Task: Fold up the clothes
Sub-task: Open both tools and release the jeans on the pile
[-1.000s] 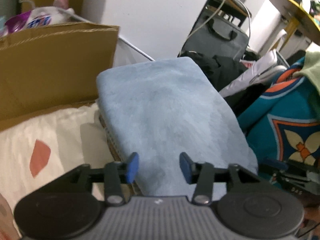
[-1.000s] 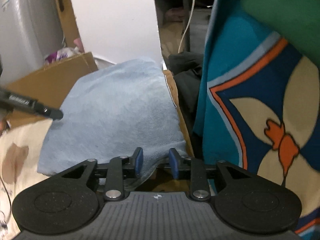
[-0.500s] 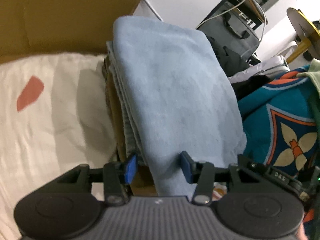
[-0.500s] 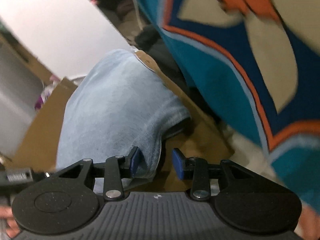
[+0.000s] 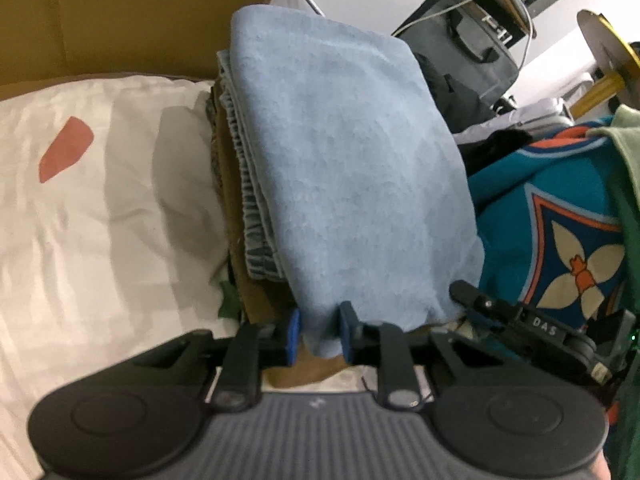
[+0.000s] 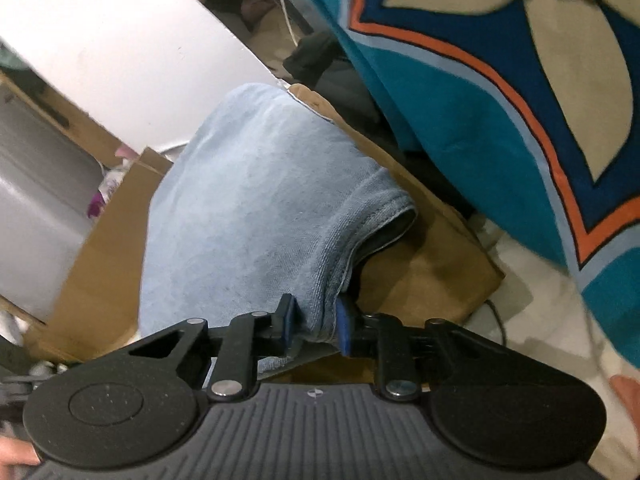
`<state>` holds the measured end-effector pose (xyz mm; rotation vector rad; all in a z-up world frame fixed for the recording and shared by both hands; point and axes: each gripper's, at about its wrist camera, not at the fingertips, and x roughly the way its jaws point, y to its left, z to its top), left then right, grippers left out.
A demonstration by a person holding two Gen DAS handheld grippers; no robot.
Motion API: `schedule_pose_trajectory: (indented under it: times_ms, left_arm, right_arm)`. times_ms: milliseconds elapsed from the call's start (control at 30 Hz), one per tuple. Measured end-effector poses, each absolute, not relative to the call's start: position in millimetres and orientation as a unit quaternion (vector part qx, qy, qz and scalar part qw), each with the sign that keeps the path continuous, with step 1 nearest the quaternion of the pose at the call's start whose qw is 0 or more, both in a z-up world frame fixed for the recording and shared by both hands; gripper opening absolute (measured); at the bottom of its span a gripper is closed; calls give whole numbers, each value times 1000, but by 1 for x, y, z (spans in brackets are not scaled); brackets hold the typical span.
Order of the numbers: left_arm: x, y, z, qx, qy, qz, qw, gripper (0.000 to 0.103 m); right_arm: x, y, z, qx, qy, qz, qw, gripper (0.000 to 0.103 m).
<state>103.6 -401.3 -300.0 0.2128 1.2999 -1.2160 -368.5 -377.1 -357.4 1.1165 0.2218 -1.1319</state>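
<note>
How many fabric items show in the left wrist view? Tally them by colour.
Light blue: 1, folded cloth
Teal patterned: 1, blanket
Green: 1, garment
White with red patch: 1, sheet
Total: 4

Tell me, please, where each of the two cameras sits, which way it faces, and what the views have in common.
Left wrist view: sits on the left gripper, looking forward and down along its fingers, which have just closed on the near edge of the light blue folded garment; the right gripper's tip shows at right.
Right wrist view: sits on the right gripper, tilted, its fingers likewise just closed on that garment; a bit of a hand shows at lower left.
Both share the garment, the brown cardboard beneath and the teal patterned cloth.
</note>
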Motion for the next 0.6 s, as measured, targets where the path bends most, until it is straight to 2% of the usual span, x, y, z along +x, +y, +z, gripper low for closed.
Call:
schedule_pose_trajectory:
  times_ms: [67, 100, 133, 200, 333, 367, 400, 500, 533, 600]
  left_arm:
    - [102, -400, -296, 104, 569, -525, 624, 17]
    - [101, -400, -294, 111, 571, -521, 624, 8]
    - [100, -400, -293, 123, 575, -517, 622, 5]
    - [99, -396, -290, 138, 584, -505, 621, 7]
    - [98, -388, -277, 148, 592, -488, 624, 38]
    - [98, -386, -272, 148, 593, -485, 625, 44]
    - [98, -385, -267, 148, 593, -485, 626, 55]
    - [98, -380, -248, 147, 587, -481, 635, 63]
    - [100, -377, -242, 142, 587, -475, 639, 72]
    - [105, -371, -229, 131, 591, -460, 650, 81]
  right_arm:
    - [-367, -373, -356, 497, 108, -515, 690, 20]
    - [-367, -371, -356, 501, 112, -517, 685, 20]
    - [-368, -369, -356, 508, 112, -517, 679, 19]
    - [-374, -366, -353, 533, 100, -517, 662, 19]
    - [-374, -368, -333, 548, 91, -516, 652, 21]
    - [-373, -368, -327, 549, 93, -516, 651, 23]
    - [-372, -370, -321, 551, 98, -514, 650, 27]
    - [-361, -373, -309, 550, 119, -514, 647, 30]
    - [-355, -375, -306, 548, 132, -511, 649, 30]
    - [-346, -379, -297, 544, 156, -504, 652, 36]
